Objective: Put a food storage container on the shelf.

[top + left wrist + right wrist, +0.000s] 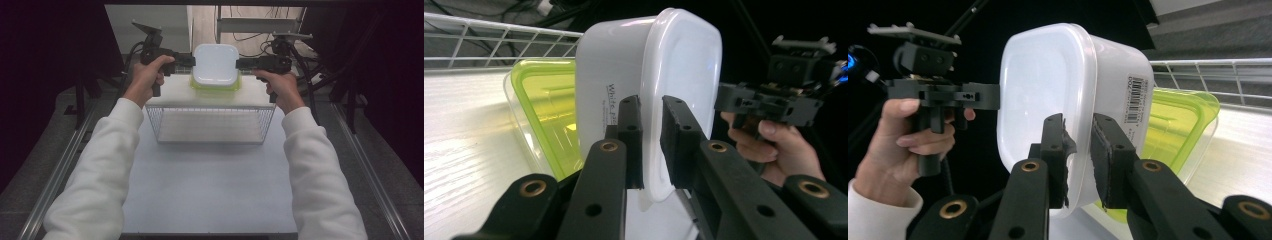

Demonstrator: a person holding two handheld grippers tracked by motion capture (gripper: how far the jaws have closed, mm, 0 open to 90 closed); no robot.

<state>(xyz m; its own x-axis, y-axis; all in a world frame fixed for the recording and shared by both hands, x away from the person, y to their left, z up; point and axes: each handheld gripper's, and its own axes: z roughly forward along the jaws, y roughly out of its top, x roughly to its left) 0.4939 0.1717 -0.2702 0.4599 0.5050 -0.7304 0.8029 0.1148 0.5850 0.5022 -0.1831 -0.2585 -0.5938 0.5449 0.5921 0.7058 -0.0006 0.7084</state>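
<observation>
White container rim pinched by left claw and right claw.

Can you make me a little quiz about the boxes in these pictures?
1. True or false: the white container is pinched on two opposite sides, by the left gripper and the right gripper.
2. What colour is the lid of the clear container under the white one?
A. red
B. yellow-green
C. blue
3. Fill in the gap: both containers are above the white top of a wire ____.

Key:
1. True; each gripper's jaws close on the white container's rim.
2. B
3. rack
</observation>
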